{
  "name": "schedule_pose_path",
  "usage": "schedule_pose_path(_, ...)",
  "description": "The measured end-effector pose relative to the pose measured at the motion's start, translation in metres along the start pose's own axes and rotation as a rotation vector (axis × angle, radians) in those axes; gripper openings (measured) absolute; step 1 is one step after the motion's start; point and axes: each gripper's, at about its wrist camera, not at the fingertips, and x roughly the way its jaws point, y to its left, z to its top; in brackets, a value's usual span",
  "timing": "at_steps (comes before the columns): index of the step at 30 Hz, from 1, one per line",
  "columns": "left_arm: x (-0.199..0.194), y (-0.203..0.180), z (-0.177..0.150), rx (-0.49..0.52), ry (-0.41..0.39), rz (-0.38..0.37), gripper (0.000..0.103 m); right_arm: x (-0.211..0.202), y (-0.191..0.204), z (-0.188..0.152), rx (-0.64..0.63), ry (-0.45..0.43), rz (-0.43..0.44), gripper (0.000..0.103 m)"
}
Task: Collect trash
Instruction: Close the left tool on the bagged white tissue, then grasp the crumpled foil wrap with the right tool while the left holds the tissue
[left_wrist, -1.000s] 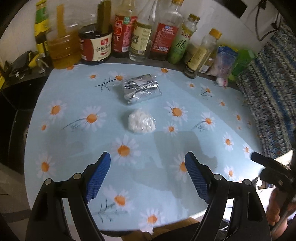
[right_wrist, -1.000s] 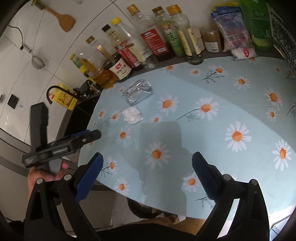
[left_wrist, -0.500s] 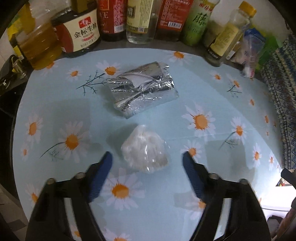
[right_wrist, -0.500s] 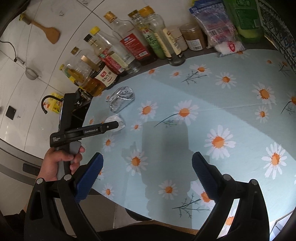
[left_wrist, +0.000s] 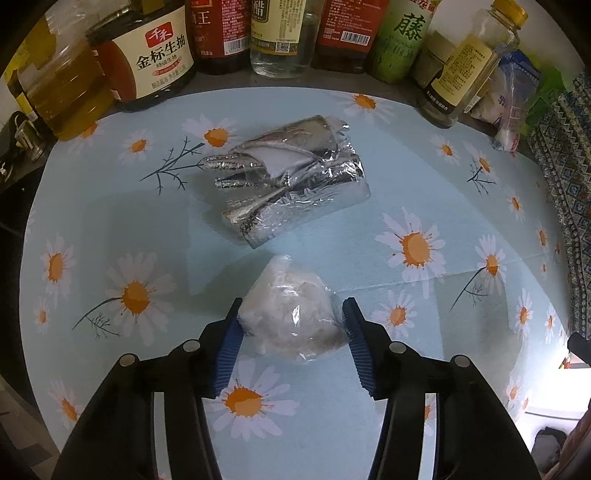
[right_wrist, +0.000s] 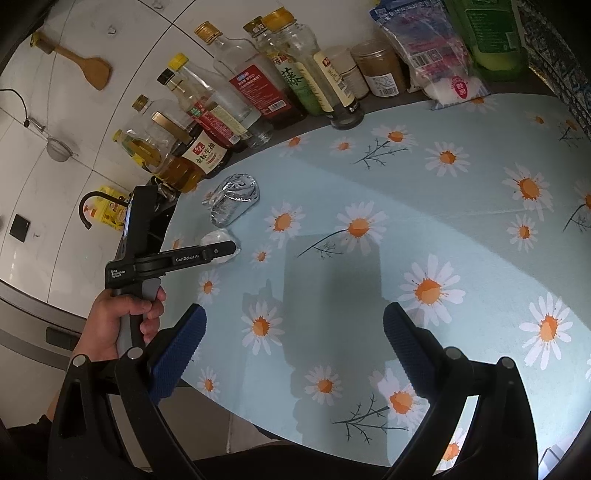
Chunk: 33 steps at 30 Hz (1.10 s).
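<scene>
Closing on the wad (left_wrist: 291, 319), the left gripper (left_wrist: 291, 350) has its pads at both sides of it, near the table's (left_wrist: 110, 206) front edge. Squeezed too lightly, the slippery wrap could slide out. The right gripper (right_wrist: 291, 343) hangs wide, empty.

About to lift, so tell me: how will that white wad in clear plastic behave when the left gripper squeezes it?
The white wad looks crumpled and soft, so it will likely compress. Its glossy film may slip against the left gripper pads. It seems light.
</scene>
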Motion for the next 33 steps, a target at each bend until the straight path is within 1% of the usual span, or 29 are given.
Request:
schedule_pose_path(8,-0.022,0.007,-0.013,-0.015,-0.032,-0.024,0.051,0.012,0.011,0.008,-0.037,0.018,-0.003,0.096)
schedule_pose_path(14,-0.050,0.010,-0.035,-0.036,-0.083,-0.040,0.051,0.031,0.028,0.030,-0.124,0.026,-0.002,0.096)
schedule_pose_path(19,-0.069,0.020,-0.064,-0.095,-0.110,-0.057,0.051,0.058,0.048,0.049,-0.220,0.051,-0.002,0.096)
schedule_pose_path(25,-0.079,0.037,-0.095,-0.180,-0.125,-0.067,0.051,0.095,0.064,0.057,-0.286,0.112,0.004,0.096)
schedule_pose_path(29,-0.081,0.049,-0.115,-0.240,-0.132,-0.078,0.051,0.120,0.080,0.059,-0.338,0.148,-0.021,0.096)
schedule_pose_path(33,-0.084,0.059,-0.128,-0.286,-0.141,-0.082,0.051,0.139,0.100,0.068,-0.387,0.142,-0.066,0.097)
